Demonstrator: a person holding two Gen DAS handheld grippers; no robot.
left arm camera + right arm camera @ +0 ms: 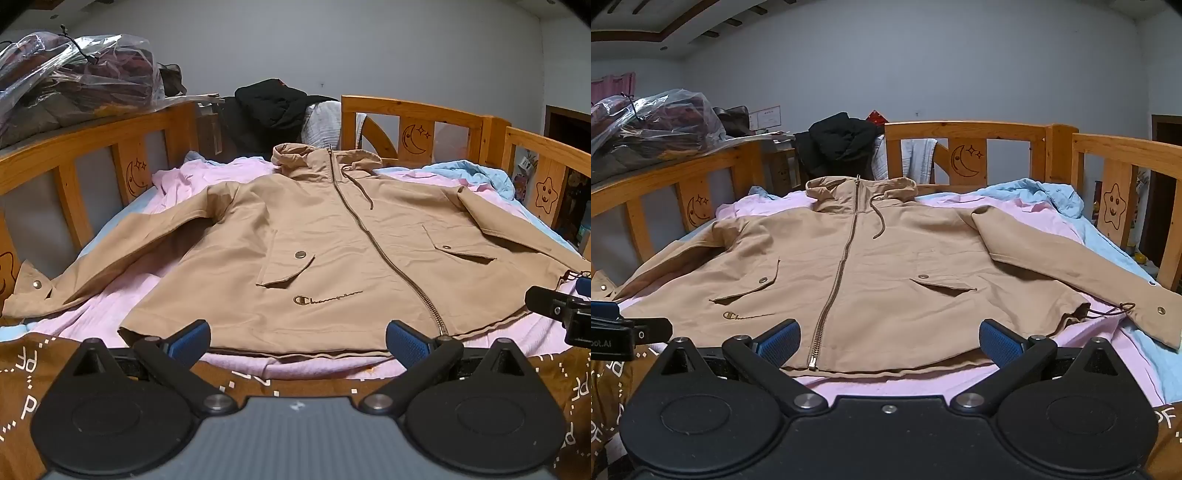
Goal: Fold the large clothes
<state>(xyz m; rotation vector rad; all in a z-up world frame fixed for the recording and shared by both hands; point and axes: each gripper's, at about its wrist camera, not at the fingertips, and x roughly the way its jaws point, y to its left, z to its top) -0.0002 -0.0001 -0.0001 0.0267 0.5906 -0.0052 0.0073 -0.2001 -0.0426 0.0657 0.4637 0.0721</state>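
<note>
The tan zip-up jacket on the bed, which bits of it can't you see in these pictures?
- Tan zip-up jacket: its back, in both views; it lies front up on the pink sheet.
- Its hood: the inside, in both views; it is folded flat.
- One sleeve cuff: right wrist view, cut off by the picture edge.
- Other sleeve end: left wrist view, past the edge, behind the right gripper.

Left gripper (297,341) angled downward, jaws spread wide and empty, right gripper (888,341) alongside, likewise wide apart, gripping nothing

Home bedroom, wooden bed rails (967,130) with carved moons, pink bedsheet (923,384)
</note>
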